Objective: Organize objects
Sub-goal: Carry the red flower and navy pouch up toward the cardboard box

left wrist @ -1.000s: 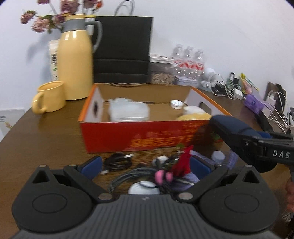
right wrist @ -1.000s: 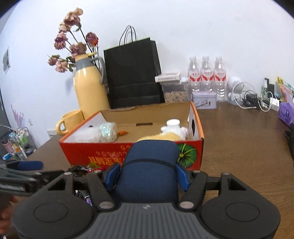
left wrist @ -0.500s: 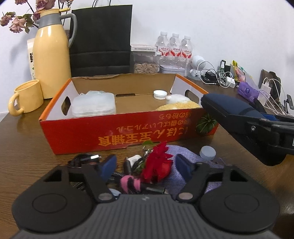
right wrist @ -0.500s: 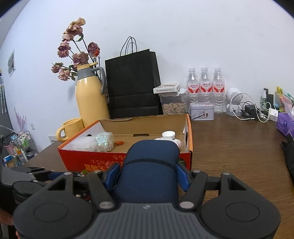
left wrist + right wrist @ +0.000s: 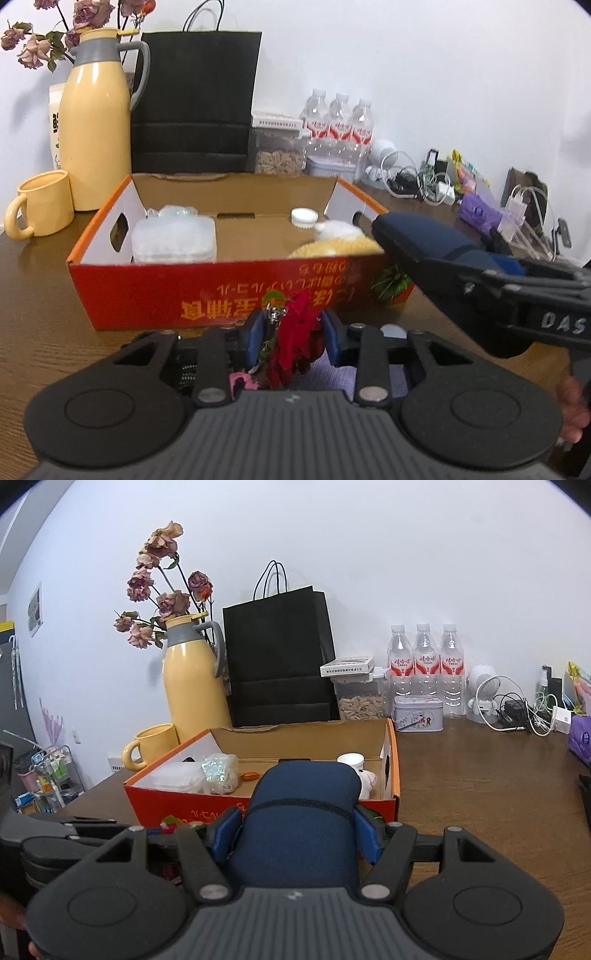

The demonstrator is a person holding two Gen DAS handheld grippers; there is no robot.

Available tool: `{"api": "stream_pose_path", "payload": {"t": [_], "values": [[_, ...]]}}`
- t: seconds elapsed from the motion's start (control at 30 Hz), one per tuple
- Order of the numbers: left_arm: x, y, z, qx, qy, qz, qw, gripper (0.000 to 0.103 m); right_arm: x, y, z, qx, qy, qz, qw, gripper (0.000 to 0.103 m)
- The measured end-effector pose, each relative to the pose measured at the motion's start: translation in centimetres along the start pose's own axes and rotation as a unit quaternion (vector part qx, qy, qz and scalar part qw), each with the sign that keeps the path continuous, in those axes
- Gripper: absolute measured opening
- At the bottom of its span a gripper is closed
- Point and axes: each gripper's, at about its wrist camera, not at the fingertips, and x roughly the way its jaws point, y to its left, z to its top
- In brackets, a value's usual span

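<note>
Your left tongs (image 5: 291, 328) are clenched on a red artificial flower (image 5: 297, 332), the blue pads pressing its petals from both sides, with a small metal clip and a green leaf showing at its left edge. The flower sits just in front of the orange cardboard box (image 5: 221, 291), near the middle of its printed front wall. Below the tongs you can see a purple cloth (image 5: 325, 373) and a bit of pink among dark cables on the bench (image 5: 40, 325).

Your right tongs (image 5: 301, 829) are grasping a dark blue pouch (image 5: 301, 808), its rounded fabric body filling the gap between the pads. In the left wrist view the same pouch (image 5: 424, 236) juts in from the right, its tip close to the box's right front corner.

Inside the box, a clear plastic container (image 5: 173, 240) lies at the left end, with a white cap (image 5: 303, 216) toward the back right and a white and yellow soft item (image 5: 340, 240) at the right end. The right wrist view also shows a crinkled clear bag (image 5: 221, 773) next to the container.

Behind the box stand a yellow thermos jug (image 5: 96, 122) with dried roses (image 5: 159, 590) beside it, a yellow mug (image 5: 40, 210), a black paper bag (image 5: 195, 99), a jar of seeds (image 5: 277, 155), three water bottles (image 5: 424, 668), a small tin (image 5: 417, 714), and a tangle of chargers and cables (image 5: 517, 709) further right.
</note>
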Motion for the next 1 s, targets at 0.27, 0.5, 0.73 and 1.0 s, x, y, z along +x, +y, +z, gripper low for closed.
{"api": "stream_pose_path", "payload": {"t": [0.27,0.5,0.73,1.0], "values": [[-1.2,0.7,1.8,-0.020,-0.029,-0.006,0.9993,0.034,0.7,0.4,1.3,-0.003,-0.014,0.003,1.000,0.063],[-1.3,1.8,3.8,-0.044,-0.047,-0.013,0.9979,0.034,2.1,1.2,2.6,-0.009,-0.025,0.007,1.000,0.063],[-0.5,2.9,3.8,-0.056,-0.033,-0.018,0.9977,0.034,3.4,1.7,3.0,-0.009,-0.025,0.009,1.000,0.063],[2.9,5.1,2.5,-0.158,0.055,-0.095,0.9813,0.034,3.3,1.3,1.8,0.001,-0.016,0.004,1.000,0.063]]}}
